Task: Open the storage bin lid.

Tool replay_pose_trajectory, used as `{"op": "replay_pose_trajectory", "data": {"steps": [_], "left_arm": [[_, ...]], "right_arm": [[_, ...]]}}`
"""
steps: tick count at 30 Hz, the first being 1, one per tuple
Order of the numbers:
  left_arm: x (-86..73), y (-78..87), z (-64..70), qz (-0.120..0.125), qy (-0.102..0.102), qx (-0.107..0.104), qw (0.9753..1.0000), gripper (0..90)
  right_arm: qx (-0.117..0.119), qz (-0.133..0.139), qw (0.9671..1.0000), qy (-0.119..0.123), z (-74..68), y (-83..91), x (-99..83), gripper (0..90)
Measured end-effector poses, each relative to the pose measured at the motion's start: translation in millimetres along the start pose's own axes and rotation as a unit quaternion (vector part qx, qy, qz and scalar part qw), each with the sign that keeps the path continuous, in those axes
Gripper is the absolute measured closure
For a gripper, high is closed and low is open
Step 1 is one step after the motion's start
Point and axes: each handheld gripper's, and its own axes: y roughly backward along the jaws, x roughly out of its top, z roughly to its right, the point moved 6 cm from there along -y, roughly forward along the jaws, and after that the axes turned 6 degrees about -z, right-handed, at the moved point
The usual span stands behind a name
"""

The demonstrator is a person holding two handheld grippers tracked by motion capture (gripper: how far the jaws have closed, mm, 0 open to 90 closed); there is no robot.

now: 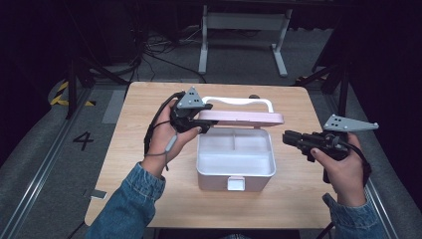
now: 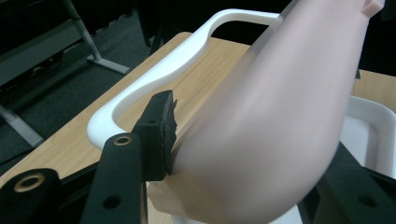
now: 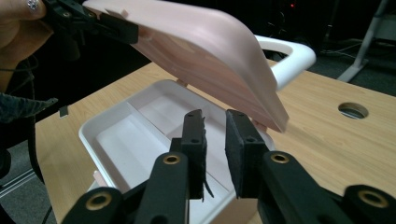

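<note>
A white box point(image 1: 236, 175) stands mid-table, its divided inside point(image 3: 140, 135) bare. Its pink lid point(image 1: 249, 118) is raised and tilted back on the far hinge, with the white carry handle point(image 1: 239, 101) behind it. My left gripper point(image 1: 206, 124) is shut on the lid's left edge; in the left gripper view point(image 2: 257, 140) one pad point(image 2: 163, 130) presses the pink lid point(image 2: 289, 93) beside the handle point(image 2: 154, 74). My right gripper point(image 1: 287, 138) hovers just right of the box, apart from it. Its jaws point(image 3: 215, 126) are almost together with nothing between them, below the lid point(image 3: 205, 46).
The wooden table point(image 1: 149, 189) has bare room left, right and in front of the box. A round cable hole point(image 3: 353, 110) lies behind the handle. A small grey tag point(image 1: 98, 194) sits at the table's left front edge. A white desk frame point(image 1: 244, 22) stands on the floor beyond.
</note>
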Motion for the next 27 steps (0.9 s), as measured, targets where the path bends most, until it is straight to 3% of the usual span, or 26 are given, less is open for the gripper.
{"op": "replay_pose_trajectory", "data": {"steps": [12,17,27], "left_arm": [[8.7,-7.4,-12.2,0.001,0.016,-0.010,0.9998,57.9],[10.9,-8.6,-17.8,-0.004,0.012,-0.005,0.9999,60.3],[16.1,-12.7,-26.5,-0.012,0.024,-0.006,0.9996,62.2]], "right_arm": [[-0.041,-0.005,0.9989,-0.021,15.7,28.0,-15.7,69.8],[-0.049,-0.009,0.9983,-0.029,19.9,32.4,-20.4,68.9],[-0.070,-0.029,0.9965,-0.035,29.9,34.2,-29.3,64.4]]}}
